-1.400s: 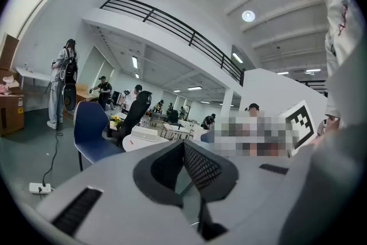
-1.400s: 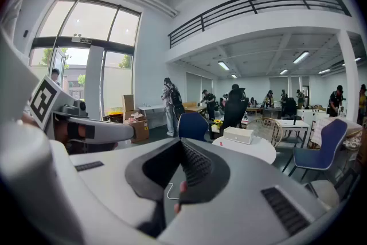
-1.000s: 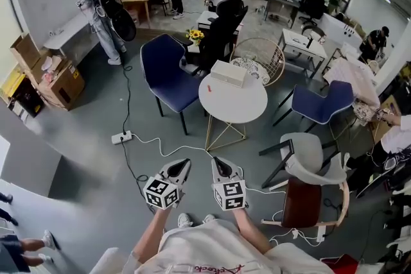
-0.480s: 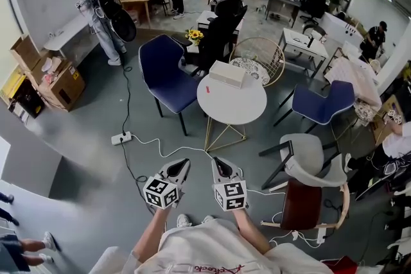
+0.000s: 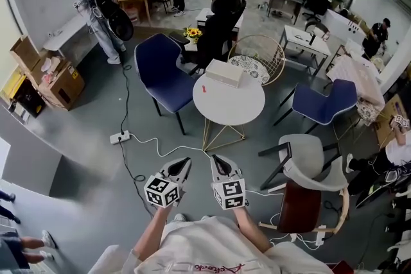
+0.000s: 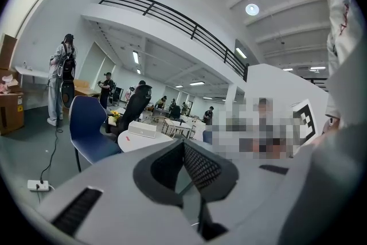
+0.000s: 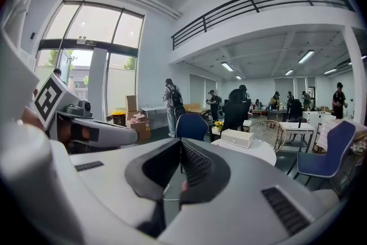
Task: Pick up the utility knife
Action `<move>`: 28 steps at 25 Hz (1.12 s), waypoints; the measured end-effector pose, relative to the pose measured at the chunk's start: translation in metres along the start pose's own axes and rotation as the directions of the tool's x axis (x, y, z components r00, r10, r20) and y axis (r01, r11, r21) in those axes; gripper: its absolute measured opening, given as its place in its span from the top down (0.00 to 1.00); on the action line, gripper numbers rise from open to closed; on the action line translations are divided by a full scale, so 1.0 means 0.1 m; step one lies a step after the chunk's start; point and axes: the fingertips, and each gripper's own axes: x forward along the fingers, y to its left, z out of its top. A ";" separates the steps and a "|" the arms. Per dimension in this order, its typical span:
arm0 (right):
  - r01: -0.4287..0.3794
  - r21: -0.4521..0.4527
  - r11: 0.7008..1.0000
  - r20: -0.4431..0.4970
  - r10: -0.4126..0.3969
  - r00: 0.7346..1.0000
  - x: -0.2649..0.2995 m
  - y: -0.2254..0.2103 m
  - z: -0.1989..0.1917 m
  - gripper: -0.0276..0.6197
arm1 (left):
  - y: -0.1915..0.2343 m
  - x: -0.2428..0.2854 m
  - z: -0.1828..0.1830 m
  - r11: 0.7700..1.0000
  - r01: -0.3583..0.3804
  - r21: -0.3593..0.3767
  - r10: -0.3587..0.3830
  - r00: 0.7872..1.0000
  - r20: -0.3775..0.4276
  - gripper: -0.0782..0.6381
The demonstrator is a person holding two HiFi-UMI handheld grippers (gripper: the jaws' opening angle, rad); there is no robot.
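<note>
Left tool (image 5: 185,162) and right tool (image 5: 216,158), both closed and empty, point toward the round table (image 5: 234,106)

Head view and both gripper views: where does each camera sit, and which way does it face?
Head view: on the person's head, looking steeply down over the round white table; the forearms, shirt, left claw and right claw show.
Left gripper view: on the left claw, looking roughly level along its shut jaws toward the table; the shirt shows at right.
Right gripper view: on the right claw, looking along its shut jaws; the left claw shows at left.
Shared: all three see the table with the white box.
</note>
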 end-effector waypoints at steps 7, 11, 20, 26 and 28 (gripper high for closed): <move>0.007 0.009 1.000 -0.004 -0.007 1.000 -0.05 -0.26 -0.08 0.93 | 0.00 0.13 -0.10 0.999 -0.032 -0.014 0.032 0.999 -0.014 0.87; 0.009 0.018 1.000 -0.014 -0.009 1.000 -0.06 -0.33 -0.17 0.93 | 0.02 0.15 -0.17 0.999 -0.045 -0.022 0.045 0.999 -0.019 0.87; 0.010 0.000 1.000 -0.028 -0.010 1.000 0.03 -0.41 -0.20 0.93 | 0.09 0.24 -0.19 0.998 -0.048 -0.030 0.047 0.999 -0.021 0.87; 0.019 0.002 1.000 -0.046 -0.019 0.999 0.27 -0.44 -0.27 0.93 | 0.28 0.32 -0.25 0.999 -0.038 -0.039 0.037 0.999 -0.029 0.87; 0.019 0.000 1.000 -0.051 -0.019 0.999 0.38 -0.42 -0.27 0.93 | 0.39 0.36 -0.24 0.999 -0.035 -0.037 0.033 0.999 -0.030 0.87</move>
